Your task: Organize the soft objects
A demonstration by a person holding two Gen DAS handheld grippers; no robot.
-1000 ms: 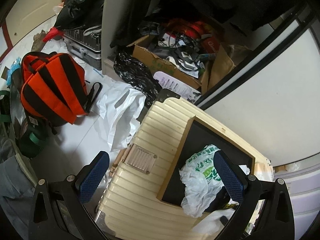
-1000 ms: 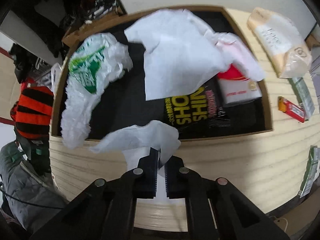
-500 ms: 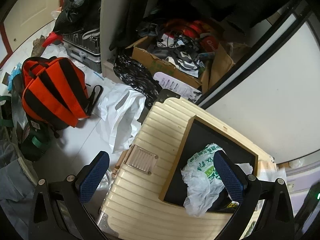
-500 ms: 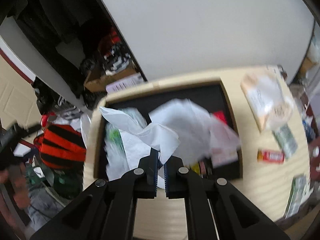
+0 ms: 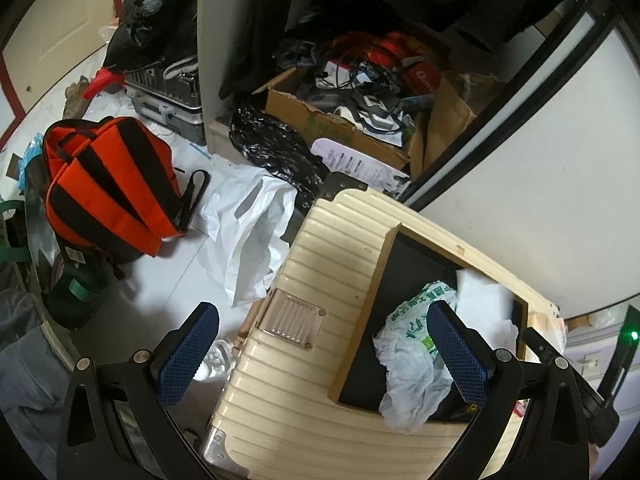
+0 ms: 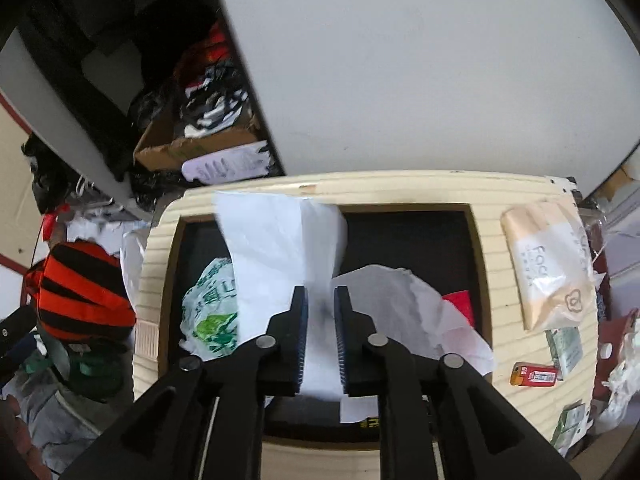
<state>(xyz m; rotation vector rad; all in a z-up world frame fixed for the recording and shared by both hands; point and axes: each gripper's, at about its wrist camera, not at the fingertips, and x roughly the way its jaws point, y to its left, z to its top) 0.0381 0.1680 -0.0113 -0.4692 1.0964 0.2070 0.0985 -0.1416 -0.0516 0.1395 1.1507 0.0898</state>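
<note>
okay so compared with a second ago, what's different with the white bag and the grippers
The right gripper carried the white bag from the tray's near edge to above its middle; its jaws have just been opening, letting it go, the bag between them. The left gripper stayed open and unmoved; the green-printed bag and orange backpack stayed put.

Two plastic bags (image 6: 210, 312) (one green-printed), one tray (image 6: 482, 280), one backpack (image 5: 108, 188), one lighter (image 6: 534, 374).

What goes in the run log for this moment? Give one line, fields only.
right tongs: just opened, thin white plastic bag between jaws, unclamped | left tongs: open, empty | bag over black wood-rimmed tray
</note>
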